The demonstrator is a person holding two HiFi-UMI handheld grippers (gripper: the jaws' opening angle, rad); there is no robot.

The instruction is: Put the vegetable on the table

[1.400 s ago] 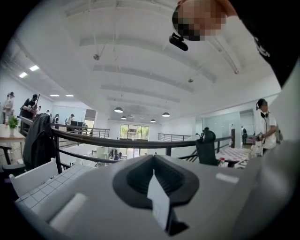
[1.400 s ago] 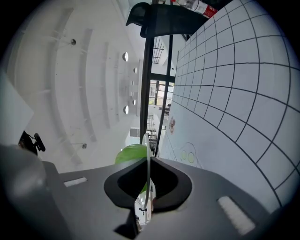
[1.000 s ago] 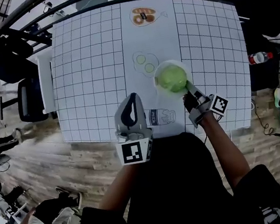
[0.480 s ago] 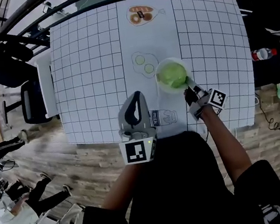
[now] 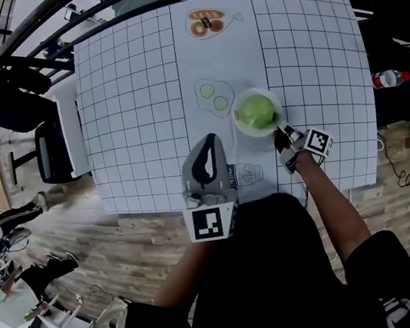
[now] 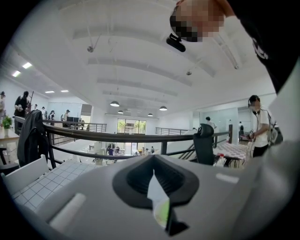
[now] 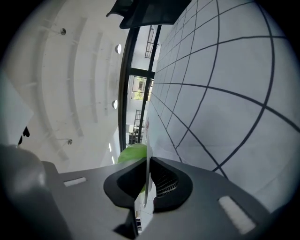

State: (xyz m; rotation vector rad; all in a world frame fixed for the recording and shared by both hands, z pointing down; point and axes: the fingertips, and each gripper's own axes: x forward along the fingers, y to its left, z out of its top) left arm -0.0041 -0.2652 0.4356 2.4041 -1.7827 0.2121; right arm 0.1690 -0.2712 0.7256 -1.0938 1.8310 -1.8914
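Right tool [image 5: 281, 131] is clamped on the rim of the white bowl [image 5: 238, 119], centre-right in the head view. The green vegetable [image 5: 257, 110] sits inside it, over the bench [image 5: 131, 94]. Left tool [image 5: 206, 145] is closed, empty and idle. Looks like the placing step. Next I'd settle the bowl flat, then let go of the rim.

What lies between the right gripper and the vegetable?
Only the plate's rim, clamped by the right gripper; the vegetable sits just beyond it. The right gripper view shows this.

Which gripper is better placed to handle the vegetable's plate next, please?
The right gripper: its jaws clamp the rim of the white plate holding the green vegetable; the left gripper hangs apart, shut.
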